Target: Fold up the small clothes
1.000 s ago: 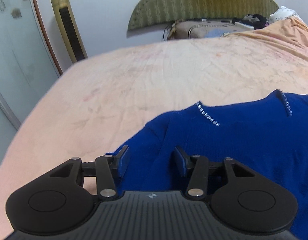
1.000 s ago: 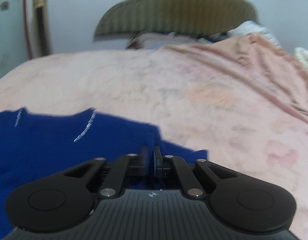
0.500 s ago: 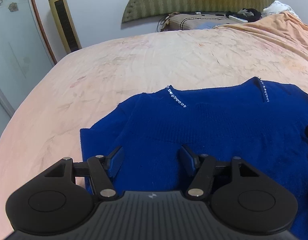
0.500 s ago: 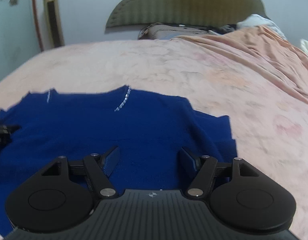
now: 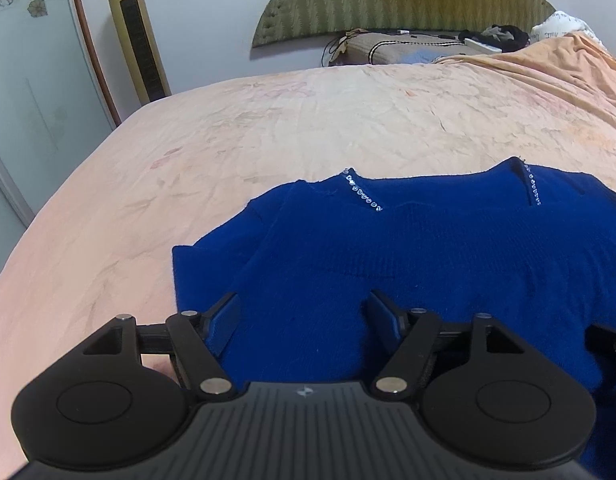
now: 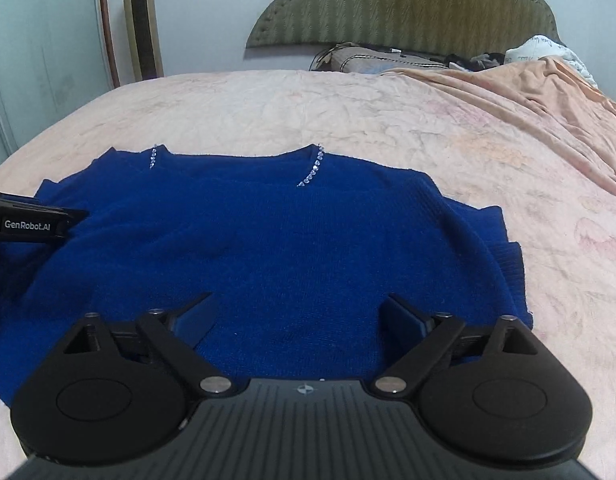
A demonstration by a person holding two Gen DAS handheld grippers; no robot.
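Observation:
A blue knit sweater [image 6: 268, 240] with two rhinestone strips at the neck lies flat on the pink bedspread [image 6: 347, 120], collar toward the headboard, sleeves folded in. It also shows in the left wrist view [image 5: 407, 252]. My left gripper [image 5: 304, 316] is open and empty above the sweater's left lower part. My right gripper [image 6: 298, 316] is open wide and empty above the sweater's lower middle. The left gripper's tip [image 6: 32, 222] shows at the left edge of the right wrist view.
The bed's left edge [image 5: 48, 216] drops off near a gold tower fan [image 5: 138, 36] and a glass door [image 5: 24, 92]. A bunched orange blanket [image 6: 527, 92] lies at the right. Pillows and clutter [image 5: 427, 46] sit under the green headboard [image 5: 407, 0].
The right gripper opened and let go of the sweater. Both grippers pulled back toward me, so more of the sweater shows. The left gripper opened a little wider.

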